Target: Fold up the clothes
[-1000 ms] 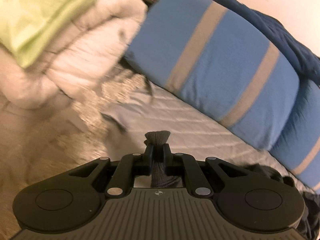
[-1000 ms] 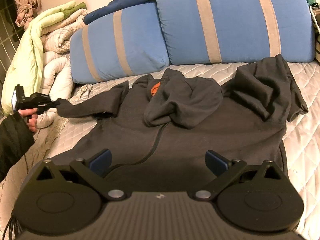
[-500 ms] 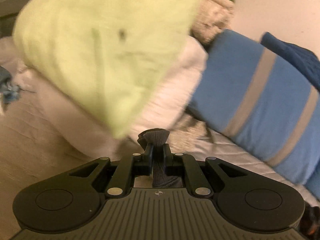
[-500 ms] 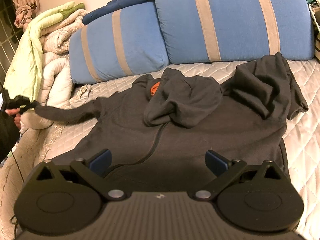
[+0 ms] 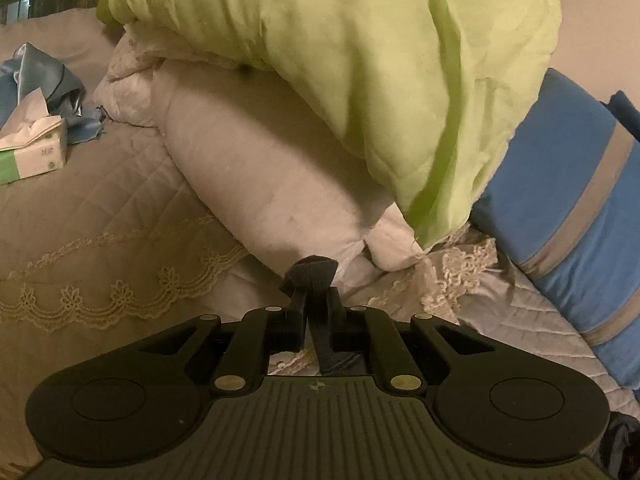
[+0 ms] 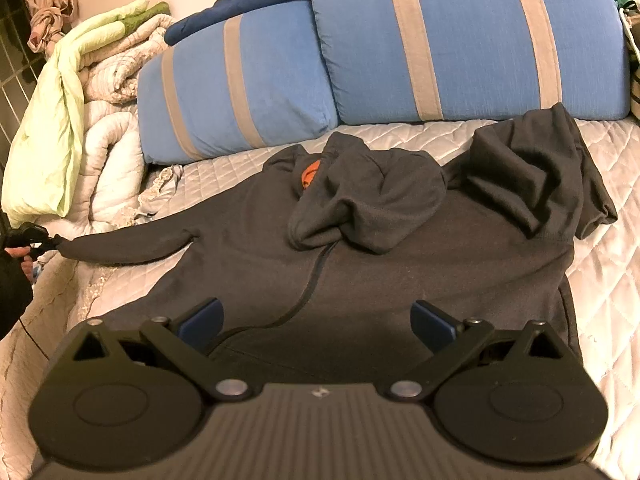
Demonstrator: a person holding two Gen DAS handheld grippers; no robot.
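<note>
While the cuff [image 5: 314,276] is pinched by the left gripper [image 5: 316,300], the whole hoodie [image 6: 360,248] is shown only rightward — right gripper [image 6: 316,320] spread, sleeve [image 6: 124,246] stretched toward nine o'clock.

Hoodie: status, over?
Left gripper shut on sleeve cuff, sleeve stretched out sideways. Right gripper open above hoodie. Other sleeve bunched, hood crumpled on chest.

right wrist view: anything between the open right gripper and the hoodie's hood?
Only the hoodie's own front and its zipper line. The right hand-held gripper hovers open over the hem, the hood beyond it. Nothing else lies there, per the right wrist view.
</note>
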